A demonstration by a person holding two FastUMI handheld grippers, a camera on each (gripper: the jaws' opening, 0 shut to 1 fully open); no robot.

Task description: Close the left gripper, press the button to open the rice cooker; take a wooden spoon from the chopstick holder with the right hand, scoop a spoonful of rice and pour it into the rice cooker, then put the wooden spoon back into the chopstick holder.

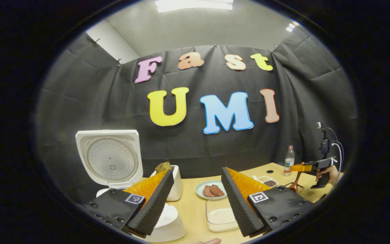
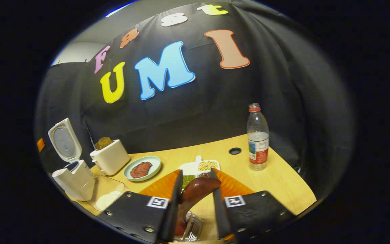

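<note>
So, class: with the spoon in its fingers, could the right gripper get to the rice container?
Probably yes. The right gripper holds the spoon, and the rice container sits open-topped on the table to its left, nothing between them.

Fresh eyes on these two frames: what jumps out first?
The white rice cooker at the table's left end, its round-plated lid standing open. Next, the dark brown wooden spoon between the right gripper's fingers, rising from a clear holder; contact on both sides isn't clear. The left gripper hangs open above the wooden table, over a clear rectangular container of white rice.
</note>
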